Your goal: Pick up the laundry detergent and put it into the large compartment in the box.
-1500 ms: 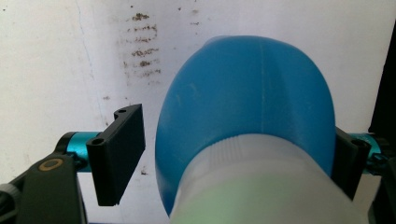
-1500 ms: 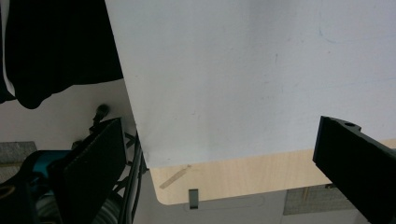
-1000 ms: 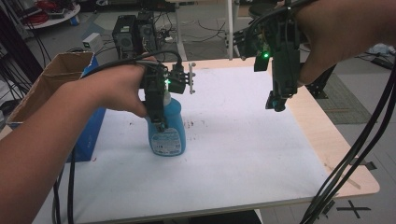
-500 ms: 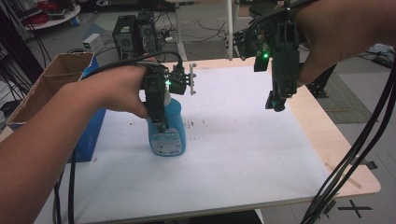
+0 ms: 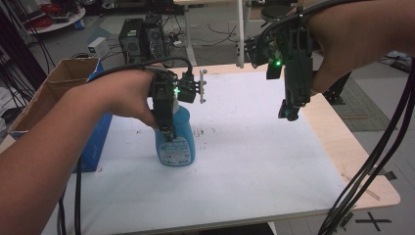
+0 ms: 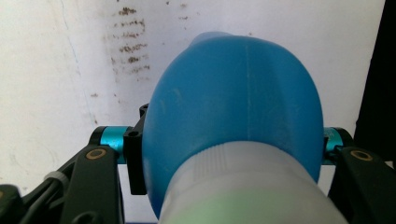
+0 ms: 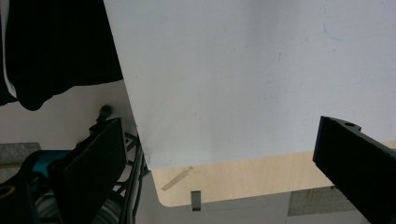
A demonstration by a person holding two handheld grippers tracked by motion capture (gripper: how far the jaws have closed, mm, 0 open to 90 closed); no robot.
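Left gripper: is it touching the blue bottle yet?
Touching. The left gripper view shows the left gripper with both jaws pressed against the blue bottle.

Your left gripper (image 6: pixel 229 154) is clamped on the blue bottle (image 6: pixel 233 107).

You've just been closing the jaws, and they now press the bottle from both sides with its white neck (image 6: pixel 247 186) nearest you. Beyond the bottle lies the white table (image 6: pixel 56 70); brown stains (image 6: pixel 130 42) sit up-left of the bottle.
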